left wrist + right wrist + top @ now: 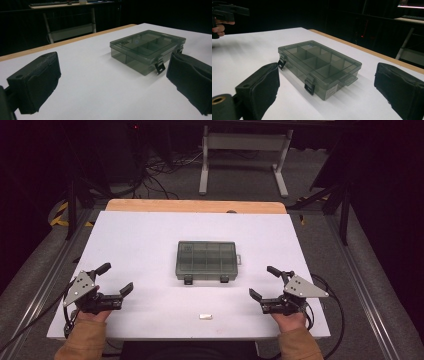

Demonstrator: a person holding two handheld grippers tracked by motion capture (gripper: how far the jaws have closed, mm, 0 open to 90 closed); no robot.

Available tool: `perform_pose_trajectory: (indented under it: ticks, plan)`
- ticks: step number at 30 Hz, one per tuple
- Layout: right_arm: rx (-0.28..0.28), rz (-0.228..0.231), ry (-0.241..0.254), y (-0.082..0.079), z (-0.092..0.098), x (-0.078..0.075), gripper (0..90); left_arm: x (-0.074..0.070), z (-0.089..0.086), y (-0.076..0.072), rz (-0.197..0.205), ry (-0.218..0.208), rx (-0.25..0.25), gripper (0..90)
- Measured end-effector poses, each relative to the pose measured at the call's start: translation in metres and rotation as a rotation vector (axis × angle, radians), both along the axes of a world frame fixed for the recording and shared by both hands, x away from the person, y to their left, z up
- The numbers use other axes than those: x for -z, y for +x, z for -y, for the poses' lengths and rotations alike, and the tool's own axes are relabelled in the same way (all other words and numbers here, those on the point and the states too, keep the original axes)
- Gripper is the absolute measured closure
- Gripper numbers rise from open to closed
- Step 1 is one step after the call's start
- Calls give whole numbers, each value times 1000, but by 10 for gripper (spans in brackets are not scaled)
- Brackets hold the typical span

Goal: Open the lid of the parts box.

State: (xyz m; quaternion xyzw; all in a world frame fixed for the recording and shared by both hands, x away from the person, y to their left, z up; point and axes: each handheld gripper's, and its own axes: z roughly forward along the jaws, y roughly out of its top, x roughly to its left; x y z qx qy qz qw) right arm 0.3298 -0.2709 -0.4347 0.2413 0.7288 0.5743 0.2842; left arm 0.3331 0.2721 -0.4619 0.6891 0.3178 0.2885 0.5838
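A: We start with the compartment box (pixel 206 260), smoky clear plastic with its lid down and two dark latches on the side facing us. In the right gripper view (pixel 319 67) we can see the dividers through the lid and a small tab sticking out of one short end.

B: Where do we place it against our claws?

A: It sits ahead of both and between them, well apart from each. From the left gripper (pixel 116 281) it lies forward and to the right; from the right gripper (pixel 265 282) it lies forward and to the left. In the left gripper view the box (pixel 147 50) shows between our two black jaws, nearer the right-hand one.

B: And the claws themselves?

A: Both are spread wide with nothing between the pads. In each gripper view we see bare white tabletop in the gap.

B: Anything nearer to us?

A: A small pale piece (pixel 205 316) lies on the white table (pixel 145 235), nearer our edge than the box and roughly midway between the two claws. We cannot tell what it is.

B: Farther out?

A: A strip of wooden edge (pixel 195 206) runs along the far side of the white surface. Beyond it we see a white metal frame (pixel 245 150) on the dark floor and a tangle of cables (pixel 160 170).
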Motion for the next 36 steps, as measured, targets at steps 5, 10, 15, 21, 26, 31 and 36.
perform_pose_trajectory:
  ticks: [5, 10, 15, 21, 26, 31, 36]
  plan:
    - [5, 2, 6, 0, 1, 0, 66, 0, 0, 0, 7, -8, 1, 0]
    - [3, 3, 8, 0, 1, 0, 60, 0, -2, 1, -18, -29, 0, 0]
    - [10, -9, 8, 0, 1, 0, 19, 0, -4, 0, -9, -37, 6, 0]
    - [14, -15, 3, 0, 1, 0, 0, 0, 0, 1, -20, -3, 16, 0]
    - [8, -27, 10, 2, 2, -2, 0, -4, 2, 2, -24, -6, 25, 2]
    - [7, -56, -1, 6, 2, -6, 16, -7, 4, 3, -42, -16, 38, 5]
    - [-5, -86, -14, 12, -1, -11, 39, -13, 8, 7, -48, -8, 45, 12]
